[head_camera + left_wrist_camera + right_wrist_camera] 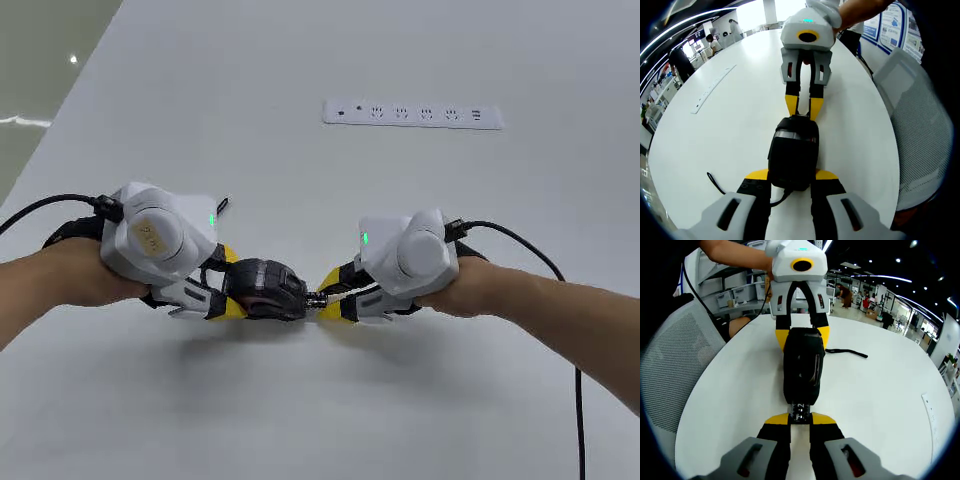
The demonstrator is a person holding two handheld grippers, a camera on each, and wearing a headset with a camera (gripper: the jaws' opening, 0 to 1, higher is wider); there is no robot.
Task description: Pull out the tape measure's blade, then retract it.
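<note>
gripping the tape [265, 288] by its rigid, likely slick case in my left gripper [794, 174], at six o'clock on the table [400, 400], i pinch its thin springy hook [800, 409] with the right gripper [800, 419] at three o'clock.

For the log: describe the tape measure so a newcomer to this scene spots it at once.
On the white workbench, look where the left gripper and right gripper face each other. The tape measure is the black case clamped in the left one, its blade tip pinched by the right. Unlike the flat white power strip farther back, it is dark and rounded.
</note>
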